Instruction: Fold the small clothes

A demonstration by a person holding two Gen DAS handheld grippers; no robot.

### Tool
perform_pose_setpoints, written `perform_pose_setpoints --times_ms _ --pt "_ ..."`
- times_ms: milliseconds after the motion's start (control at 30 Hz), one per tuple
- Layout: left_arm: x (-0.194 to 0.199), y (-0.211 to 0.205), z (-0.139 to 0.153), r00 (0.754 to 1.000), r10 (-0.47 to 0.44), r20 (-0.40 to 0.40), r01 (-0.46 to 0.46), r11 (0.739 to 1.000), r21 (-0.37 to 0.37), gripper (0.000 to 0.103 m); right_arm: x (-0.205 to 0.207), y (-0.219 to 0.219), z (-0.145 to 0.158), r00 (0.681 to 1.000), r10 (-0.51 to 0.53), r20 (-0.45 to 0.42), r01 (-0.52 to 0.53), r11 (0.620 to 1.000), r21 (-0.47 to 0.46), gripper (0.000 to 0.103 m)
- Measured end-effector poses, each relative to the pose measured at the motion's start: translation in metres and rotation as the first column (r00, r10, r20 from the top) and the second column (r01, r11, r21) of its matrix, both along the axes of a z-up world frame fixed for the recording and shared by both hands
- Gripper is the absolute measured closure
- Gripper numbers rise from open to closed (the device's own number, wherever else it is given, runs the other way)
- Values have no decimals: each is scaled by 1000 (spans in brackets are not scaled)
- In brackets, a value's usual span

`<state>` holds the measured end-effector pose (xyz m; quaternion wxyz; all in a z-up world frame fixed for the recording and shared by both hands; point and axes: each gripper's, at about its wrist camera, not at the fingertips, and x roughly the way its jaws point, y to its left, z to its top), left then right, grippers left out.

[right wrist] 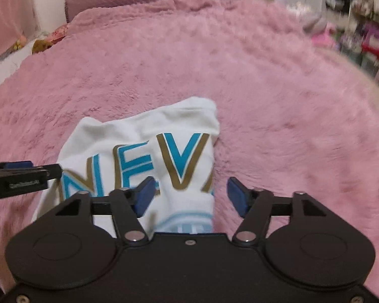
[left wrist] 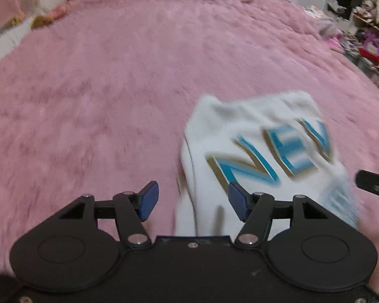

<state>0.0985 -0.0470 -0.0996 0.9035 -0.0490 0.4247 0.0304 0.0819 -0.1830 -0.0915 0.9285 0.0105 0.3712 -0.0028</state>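
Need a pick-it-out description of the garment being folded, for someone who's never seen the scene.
Start from the fluffy pink blanket that covers the whole bed. Near its front edge, just ahead of both open grippers, lies a small white garment, bunched and partly folded. It is the only white item on the blanket, with large teal letters edged in gold across it, reading "NEV" as far as they show.

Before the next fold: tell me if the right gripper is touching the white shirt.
Cannot tell. In the right wrist view the right gripper stands open over the white shirt, but blur hides any gap at its left pad.
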Motion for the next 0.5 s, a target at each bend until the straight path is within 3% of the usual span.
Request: perform_pose_setpoints --times_ms 67,133,333,500 --pt "-23 0 6 999 -43 -34 42 998 -37 40 -19 2 10 1000 -13 -8 13 1000 -26 27" --pt "-48 2 15 999 -30 -21 29 998 -54 40 -39 2 18 1000 -12 -24 11 1000 -18 20" --pt "-109 -5 40 998 -64 -1 64 997 -37 40 -91 4 27 994 37 -101 -29 997 76 19" --pt "-120 -10 43 996 -87 -11 86 996 -32 40 -119 18 36 993 0 -120 -1 1000 -10 18"
